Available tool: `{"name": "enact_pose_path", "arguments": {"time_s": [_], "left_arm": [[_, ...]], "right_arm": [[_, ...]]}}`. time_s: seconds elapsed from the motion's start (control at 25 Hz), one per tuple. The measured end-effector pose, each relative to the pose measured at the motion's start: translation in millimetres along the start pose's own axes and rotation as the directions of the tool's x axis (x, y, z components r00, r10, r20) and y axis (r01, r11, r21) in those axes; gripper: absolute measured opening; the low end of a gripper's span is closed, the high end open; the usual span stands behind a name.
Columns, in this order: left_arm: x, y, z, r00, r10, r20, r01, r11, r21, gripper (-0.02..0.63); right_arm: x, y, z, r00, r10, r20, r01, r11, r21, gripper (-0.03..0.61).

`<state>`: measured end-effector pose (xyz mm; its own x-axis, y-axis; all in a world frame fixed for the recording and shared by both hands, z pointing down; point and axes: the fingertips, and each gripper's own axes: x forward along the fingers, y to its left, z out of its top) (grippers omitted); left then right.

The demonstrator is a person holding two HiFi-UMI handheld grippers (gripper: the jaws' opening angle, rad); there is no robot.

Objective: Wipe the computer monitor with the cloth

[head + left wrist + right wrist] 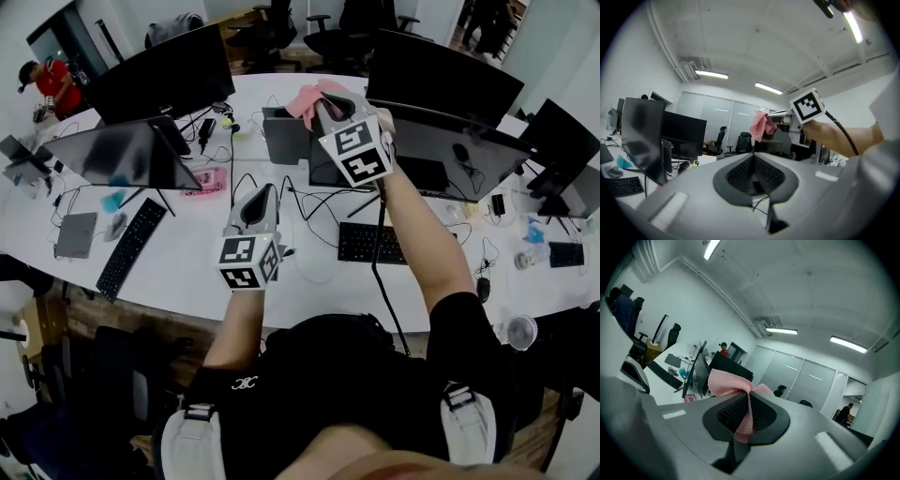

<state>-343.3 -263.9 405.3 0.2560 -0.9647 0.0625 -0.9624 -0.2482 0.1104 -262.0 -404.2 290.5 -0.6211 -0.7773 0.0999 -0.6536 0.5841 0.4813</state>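
White office tabletop is seen from above. Pink cloth is pinched in the closed fingers of the R gripper, near the top-left corner of the monitor. L gripper fingers are closed w/ nothing between, above the tabletop.

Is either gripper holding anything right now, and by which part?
The right gripper holds the pink cloth, a gathered fold pinched between its fingers, the rest bunching past the tips. The left gripper is shut, empty.
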Motion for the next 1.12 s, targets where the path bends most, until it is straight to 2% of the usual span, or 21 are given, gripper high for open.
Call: {"name": "enact_pose_path", "arguments": {"time_s": [0.2, 0.4, 0.72, 1.12], "left_arm": [[4, 8, -5, 1.0, -0.011, -0.001, 0.011, 1.0, -0.017, 0.048], [13, 4, -8, 0.999, -0.04, -0.004, 0.04, 0.999, -0.027, 0.048], [27, -8, -13, 0.997, -0.077, -0.023, 0.076, 0.997, -0.022, 0.048], [36, -37, -19, 0.992, -0.12, -0.048, 0.119, 0.993, -0.012, 0.048]], "right_arm": [[10, -5, -12, 0.997, -0.022, -0.074, 0.019, 0.999, -0.04, 0.009], [4, -17, -12, 0.993, -0.052, -0.106, 0.043, 0.996, -0.081, 0.009], [-14, -45, -31, 0.985, -0.098, -0.143, 0.089, 0.994, -0.069, 0.009], [-49, -90, -56, 0.968, -0.165, -0.189, 0.167, 0.986, -0.001, 0.009]]}}
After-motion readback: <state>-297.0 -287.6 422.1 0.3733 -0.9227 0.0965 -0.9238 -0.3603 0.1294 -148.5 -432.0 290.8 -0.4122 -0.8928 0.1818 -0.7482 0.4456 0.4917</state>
